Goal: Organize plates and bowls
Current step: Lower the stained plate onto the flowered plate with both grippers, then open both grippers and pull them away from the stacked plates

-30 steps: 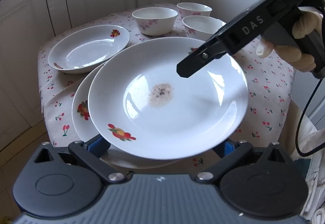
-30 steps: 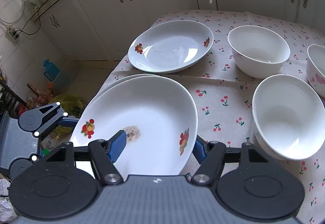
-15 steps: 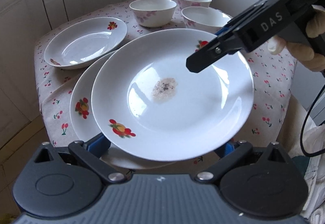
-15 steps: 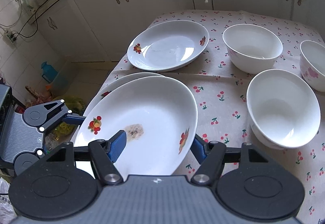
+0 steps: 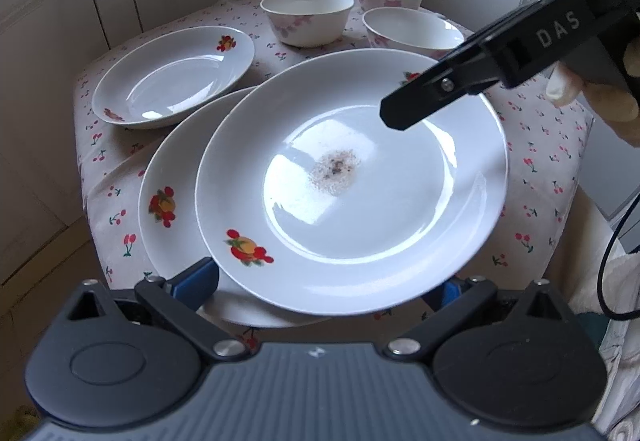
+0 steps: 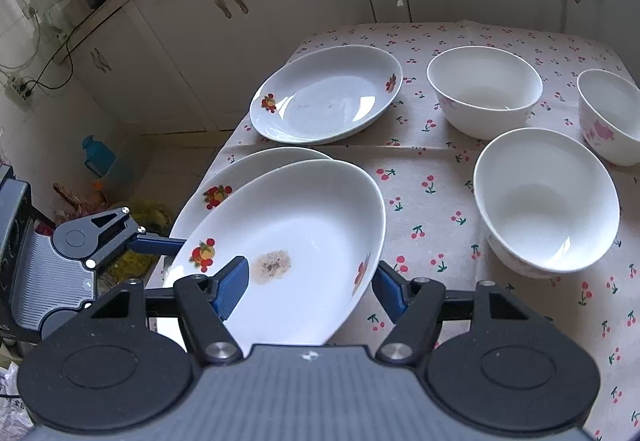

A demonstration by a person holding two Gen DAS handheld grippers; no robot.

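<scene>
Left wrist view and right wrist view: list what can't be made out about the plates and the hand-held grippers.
- Lower plate: in both views the stained plate covers most of it; whether the two touch is unclear.
- Right hand-held gripper: in its own view one pad lies over the stained plate and the other behind its rim, so actual contact is hidden.
- Left hand-held gripper: in its own view the stained plate hides the fingertips.
- Far bowl: cut off by the right wrist view's edge.

stained plate (image 5: 352,181): white, red-and-orange fruit motifs on the rim, brown speckled patch at its centre
plate beneath it (image 5: 168,209): white, same fruit motif
plate beyond it (image 6: 326,93): white, fruit motifs
bowls (image 6: 546,201): white, pink flowers outside
tablecloth (image 6: 432,201): pale, red cherries with green stems
gripper pads (image 6: 232,283): blue, on black arms
</scene>
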